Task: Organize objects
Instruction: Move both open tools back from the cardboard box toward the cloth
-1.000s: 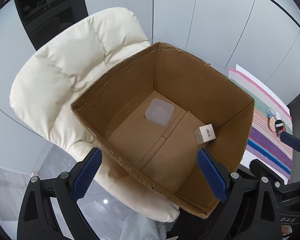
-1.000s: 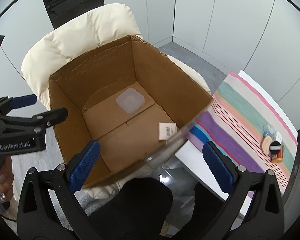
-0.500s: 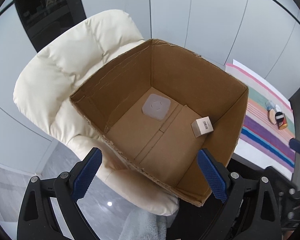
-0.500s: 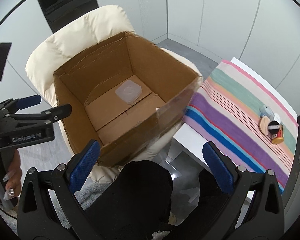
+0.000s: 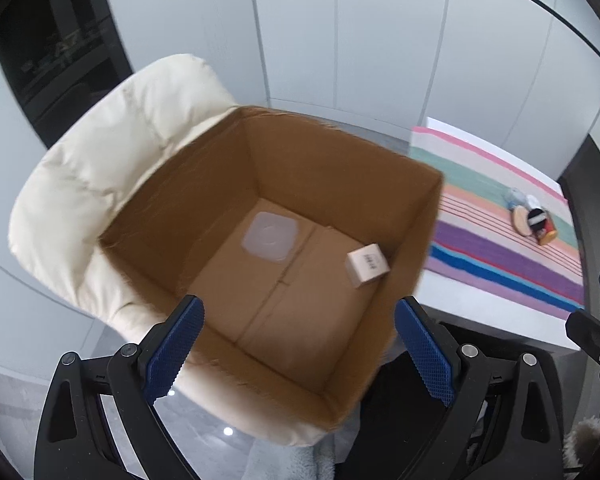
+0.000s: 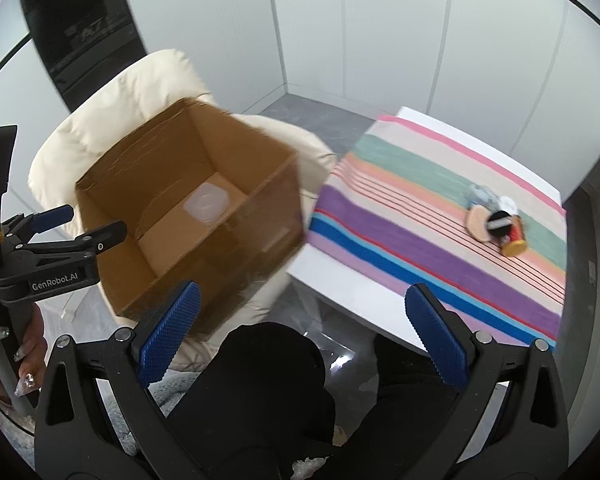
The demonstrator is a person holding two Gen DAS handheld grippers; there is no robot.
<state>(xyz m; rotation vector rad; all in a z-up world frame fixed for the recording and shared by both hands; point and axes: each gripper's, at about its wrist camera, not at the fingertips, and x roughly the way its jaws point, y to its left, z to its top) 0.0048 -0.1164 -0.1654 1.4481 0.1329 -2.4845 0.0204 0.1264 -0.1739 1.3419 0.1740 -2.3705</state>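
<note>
An open cardboard box rests on a cream padded chair. On its floor lie a translucent square lid and a small white carton. My left gripper is open and empty above the box's near rim. My right gripper is open and empty, above a dark lap between the box and a white table. A cluster of small round items lies on the striped cloth; it also shows in the left wrist view.
The table with the striped cloth stands right of the chair. White wall panels and a dark cabinet are behind. The left gripper shows at the left edge of the right wrist view, held by a hand.
Both grippers have pulled back and swung right, away from the box. The box looks smaller and further left in the right wrist view; more of the table shows. Both stay open.
</note>
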